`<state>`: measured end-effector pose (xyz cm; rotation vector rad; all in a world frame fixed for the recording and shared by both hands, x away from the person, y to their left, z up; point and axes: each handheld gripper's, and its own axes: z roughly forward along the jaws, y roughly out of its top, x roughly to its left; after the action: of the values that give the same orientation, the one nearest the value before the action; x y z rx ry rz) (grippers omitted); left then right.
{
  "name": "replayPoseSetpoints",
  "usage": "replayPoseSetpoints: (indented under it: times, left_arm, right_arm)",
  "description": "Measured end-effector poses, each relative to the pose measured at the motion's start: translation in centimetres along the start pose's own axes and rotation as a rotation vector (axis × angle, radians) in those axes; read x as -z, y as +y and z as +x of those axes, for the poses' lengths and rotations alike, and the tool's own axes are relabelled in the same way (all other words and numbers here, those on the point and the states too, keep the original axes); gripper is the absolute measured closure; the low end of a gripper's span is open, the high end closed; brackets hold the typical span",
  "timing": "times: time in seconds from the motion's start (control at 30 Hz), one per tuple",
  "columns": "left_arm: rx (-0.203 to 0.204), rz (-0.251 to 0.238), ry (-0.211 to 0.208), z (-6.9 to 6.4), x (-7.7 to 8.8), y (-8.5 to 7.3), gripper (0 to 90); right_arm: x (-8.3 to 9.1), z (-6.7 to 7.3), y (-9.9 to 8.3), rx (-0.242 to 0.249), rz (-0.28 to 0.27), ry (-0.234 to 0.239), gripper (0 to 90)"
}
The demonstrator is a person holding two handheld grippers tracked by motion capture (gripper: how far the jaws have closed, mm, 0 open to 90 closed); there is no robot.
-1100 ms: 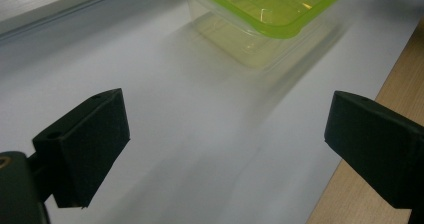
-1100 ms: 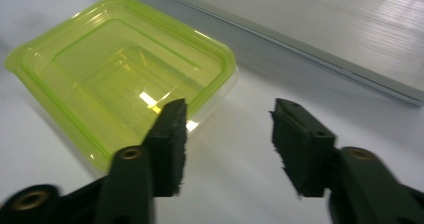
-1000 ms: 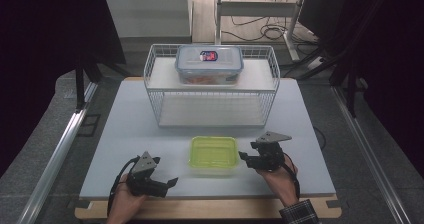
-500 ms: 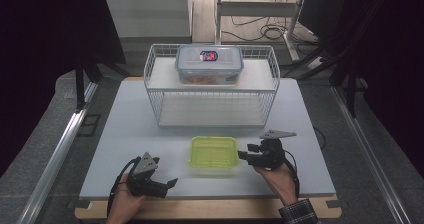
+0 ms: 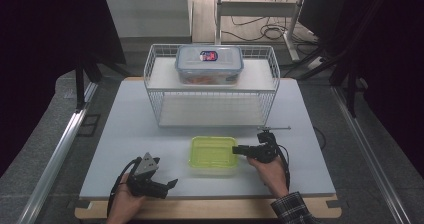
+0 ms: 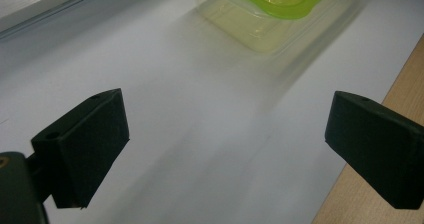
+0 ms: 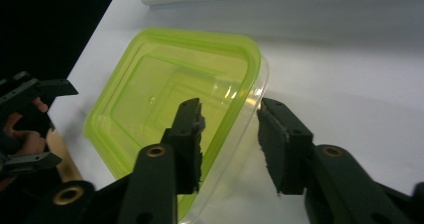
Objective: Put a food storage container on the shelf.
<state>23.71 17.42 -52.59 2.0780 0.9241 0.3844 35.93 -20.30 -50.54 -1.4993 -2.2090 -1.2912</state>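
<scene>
- High view, nearest edge: your left gripper [image 5: 170, 183] sits at the front-left of the white table [image 5: 125, 134], low over the surface, jaws pointing right toward the container.
- Left gripper view: your left jaws stand wide apart with bare table between them; nothing held. Wooden table edge [image 6: 395, 79] runs along the right of that view, the container's corner up ahead and well apart from the jaws.
- Your right gripper [image 5: 235, 150] is at the right rim of the green-lidded container [image 5: 213, 152], which sits on the table just front of centre, below the rack.
- Right gripper view: your right jaws straddle the container's [image 7: 170, 99] near rim, one finger [image 7: 187, 134] over the green lid, the other outside the clear wall.
- Those jaws have just been closing, with the rim between them. There is a visible gap at the outer pad, so no firm clamp yet; I can't tell if the inner pad touches the lid.
- That view also catches your left gripper [image 7: 47, 124] farther off at the left, open.
- Behind the container: white wire rack [image 5: 212, 91], two shelves, standing on the table's far half.
- On the rack's top shelf: clear lidded box [image 5: 209, 64] with a red-blue label, something orange inside.
- Past the table: floor with cables [image 5: 272, 31] and a metal frame leg.
</scene>
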Motion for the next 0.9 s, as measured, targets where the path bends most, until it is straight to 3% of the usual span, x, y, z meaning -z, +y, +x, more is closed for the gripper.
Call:
replayPoseSetpoints:
  times: [0.2,0.33,0.53,0.9]
  left_arm:
    - [-0.009,0.001,0.001,-0.1,0.0,0.0,3.8]
    - [-0.010,0.002,0.003,-0.1,0.0,0.0,3.8]
    - [-0.007,-0.004,0.005,-0.1,0.1,0.0,3.8]
    - [-0.008,-0.007,0.002,0.0,0.1,0.0,3.7]
  right_arm:
    - [-0.9,-0.2,0.2,-0.061,0.036,0.028,70.4]
    - [-1.0,-0.5,0.6,-0.130,0.056,0.103,78.9]
    - [-1.3,0.2,1.0,-0.101,0.083,0.121,80.0]
    - [1.0,0.4,1.9,-0.090,-0.019,0.149,79.9]
